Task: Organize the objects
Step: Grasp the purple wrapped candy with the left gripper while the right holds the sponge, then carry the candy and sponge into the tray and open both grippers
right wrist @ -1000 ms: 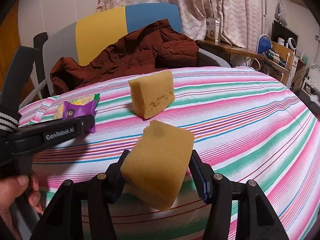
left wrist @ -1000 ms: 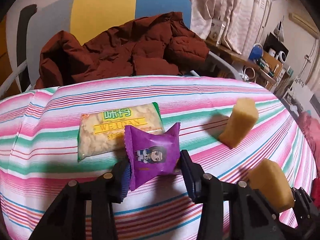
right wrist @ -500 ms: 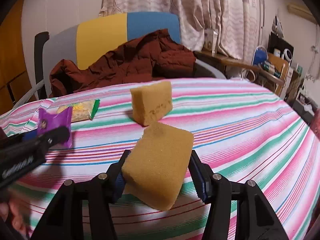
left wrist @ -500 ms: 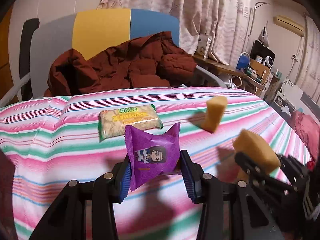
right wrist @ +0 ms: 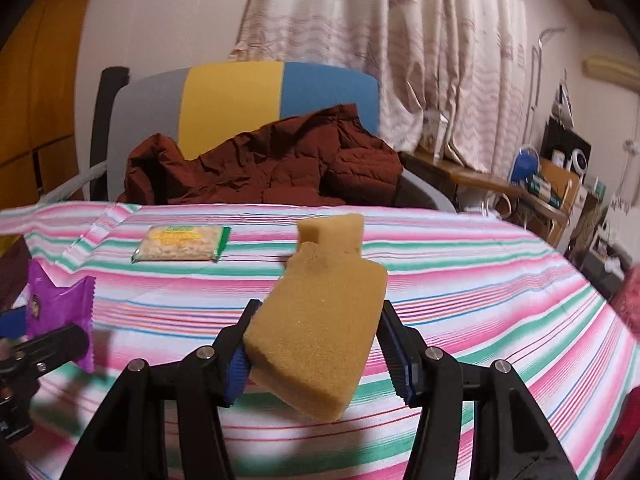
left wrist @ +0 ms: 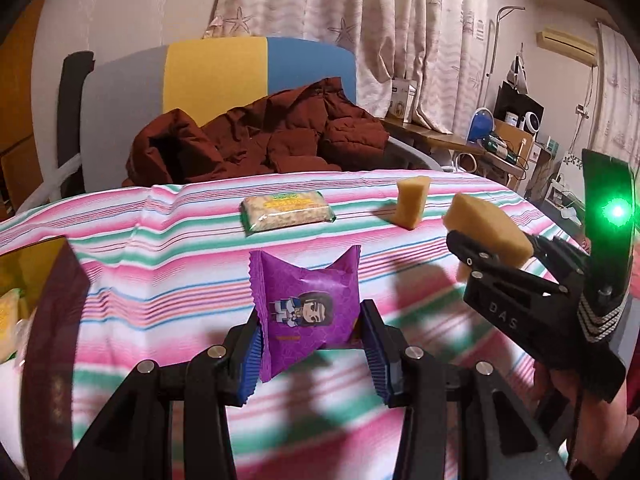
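The left gripper (left wrist: 310, 336) pinches a purple snack packet (left wrist: 306, 304); the right gripper (right wrist: 312, 344) squeezes a sponge (right wrist: 320, 332). The slick wrapper could slip free mid-carry.

Home bedroom; curtains (left wrist: 360, 20), striped bedspread (left wrist: 160, 240)

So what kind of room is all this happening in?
Most likely a lived-in room at home, perhaps a bedroom or living room. A striped cloth covers the work surface, a rust-brown puffer jacket is heaped on a chair, and starfish-print curtains hang beside a cluttered side desk.
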{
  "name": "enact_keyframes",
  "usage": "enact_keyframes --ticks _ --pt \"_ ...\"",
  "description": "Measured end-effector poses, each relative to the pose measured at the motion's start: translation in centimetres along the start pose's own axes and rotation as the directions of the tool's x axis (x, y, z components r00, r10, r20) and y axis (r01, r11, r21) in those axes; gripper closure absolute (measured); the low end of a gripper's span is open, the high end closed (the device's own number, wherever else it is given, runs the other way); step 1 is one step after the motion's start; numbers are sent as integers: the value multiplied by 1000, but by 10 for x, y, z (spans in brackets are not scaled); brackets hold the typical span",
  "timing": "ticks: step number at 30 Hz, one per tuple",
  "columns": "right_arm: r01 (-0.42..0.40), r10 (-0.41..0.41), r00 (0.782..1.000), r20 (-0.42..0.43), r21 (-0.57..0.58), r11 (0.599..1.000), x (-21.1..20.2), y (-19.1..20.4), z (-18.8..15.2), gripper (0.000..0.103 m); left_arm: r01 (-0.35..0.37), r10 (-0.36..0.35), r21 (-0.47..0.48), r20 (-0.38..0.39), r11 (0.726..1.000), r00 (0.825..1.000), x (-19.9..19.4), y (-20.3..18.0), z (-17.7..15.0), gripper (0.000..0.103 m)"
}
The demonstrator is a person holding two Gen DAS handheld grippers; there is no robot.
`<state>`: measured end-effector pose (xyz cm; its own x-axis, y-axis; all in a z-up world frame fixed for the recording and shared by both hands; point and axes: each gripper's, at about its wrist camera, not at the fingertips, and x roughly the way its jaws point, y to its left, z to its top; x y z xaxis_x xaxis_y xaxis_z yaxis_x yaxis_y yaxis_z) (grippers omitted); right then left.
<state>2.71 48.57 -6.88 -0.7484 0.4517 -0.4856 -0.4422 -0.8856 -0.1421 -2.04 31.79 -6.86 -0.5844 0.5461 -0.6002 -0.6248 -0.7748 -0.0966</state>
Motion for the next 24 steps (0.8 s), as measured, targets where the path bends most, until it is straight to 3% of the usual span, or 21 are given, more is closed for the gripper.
enact_keyframes --ticks 6,14,24 --pt "2 0 1000 28 -85 996 -11 18 -3 46 45 -41 -66 61 997 997 -48 13 -11 58" --pt "20 -18 1000 23 -111 994 -9 21 -4 46 74 -60 -124 114 989 992 -103 39 -22 58" --pt "-6 11 1000 22 -242 970 -22 47 -8 46 20 17 -274 131 961 991 -147 108 -31 58"
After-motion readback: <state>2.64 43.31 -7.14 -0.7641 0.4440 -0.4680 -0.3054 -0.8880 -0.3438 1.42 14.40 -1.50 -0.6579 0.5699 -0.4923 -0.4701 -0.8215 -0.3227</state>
